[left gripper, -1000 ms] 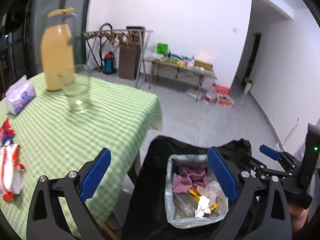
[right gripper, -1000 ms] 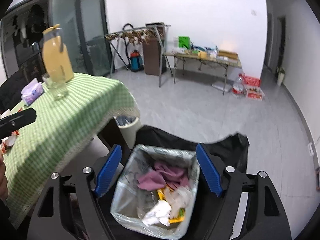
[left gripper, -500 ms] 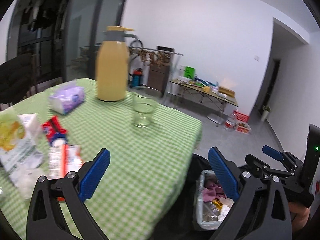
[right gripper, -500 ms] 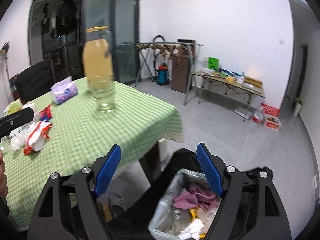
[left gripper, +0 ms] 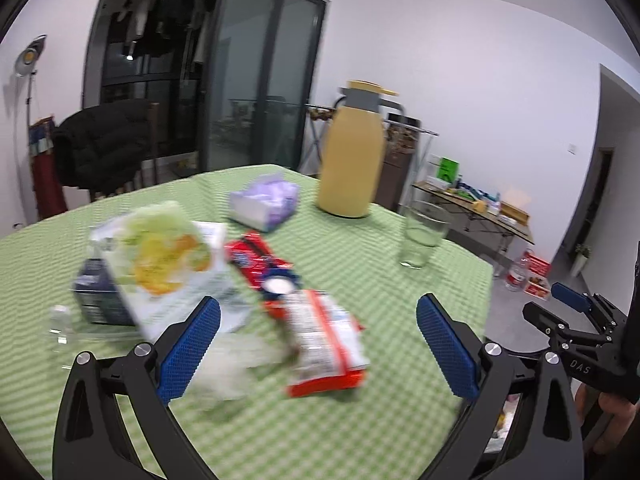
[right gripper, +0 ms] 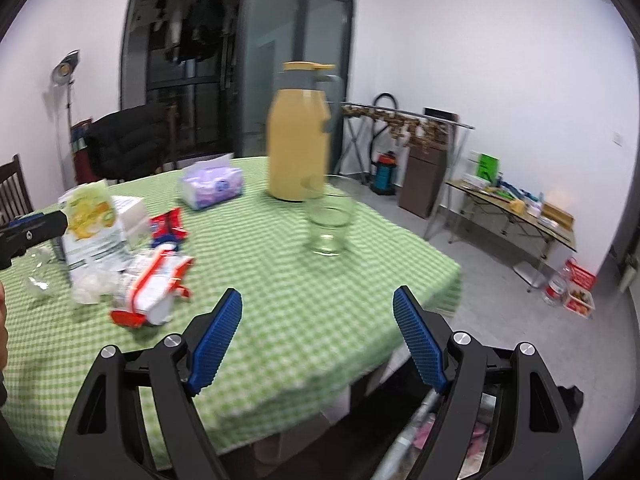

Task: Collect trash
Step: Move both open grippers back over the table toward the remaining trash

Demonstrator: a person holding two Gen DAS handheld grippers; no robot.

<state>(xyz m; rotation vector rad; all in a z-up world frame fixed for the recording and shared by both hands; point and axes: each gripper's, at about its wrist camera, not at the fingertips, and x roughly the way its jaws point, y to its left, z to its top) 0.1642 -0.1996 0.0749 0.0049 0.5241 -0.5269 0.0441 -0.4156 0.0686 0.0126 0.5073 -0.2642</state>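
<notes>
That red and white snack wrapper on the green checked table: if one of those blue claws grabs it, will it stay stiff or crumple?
The red and white wrapper looks like thin, wrinkled film lying flat on the tablecloth, so it would probably crumple and sag. It seems nearly empty, so likely very light. Its glossy surface may slip between the left gripper pads unless pinched firmly.

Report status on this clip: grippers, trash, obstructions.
Left hand-held gripper open, empty; right hand-held gripper open, empty. Red-white wrapper on the table, untouched. Glass and thermos stand clear.
</notes>
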